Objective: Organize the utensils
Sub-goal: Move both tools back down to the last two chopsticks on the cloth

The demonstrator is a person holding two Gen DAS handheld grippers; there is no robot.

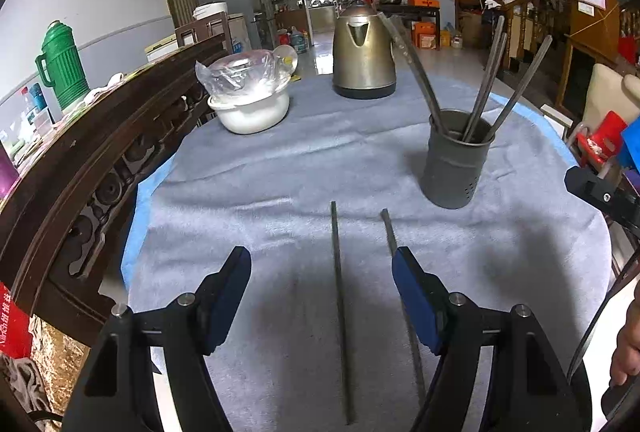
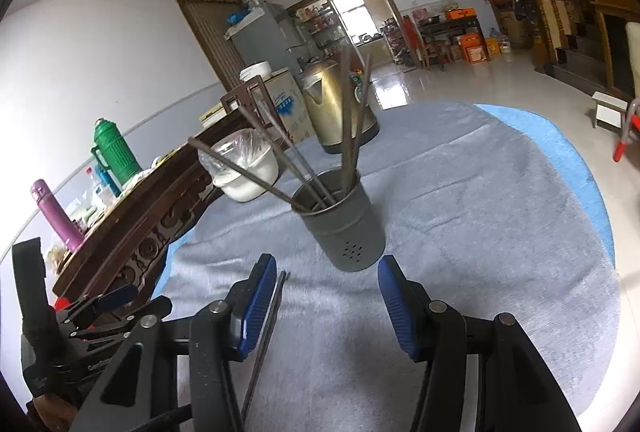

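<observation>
The left gripper (image 1: 322, 262) is hovering with its jaws spread and empty over the grey cloth (image 1: 280, 168), one chopstick (image 1: 340, 312) lying between its fingers and a second (image 1: 394, 244) touching the right one. The right gripper (image 2: 328, 272) is also gaping empty, facing the holder (image 2: 344, 228) where other chopsticks (image 2: 348, 120) are standing.

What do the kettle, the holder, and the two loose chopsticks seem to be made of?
Kettle: probably stainless steel, brushed and yellow-tinted; it shows soft glare, and its base is black.
Holder: looks like dull grey metal, matte, with ridged bands and punched holes.
Chopsticks: likely metal; thin, straight, dark grey with a faint shine, though coated wood cannot be excluded.
</observation>
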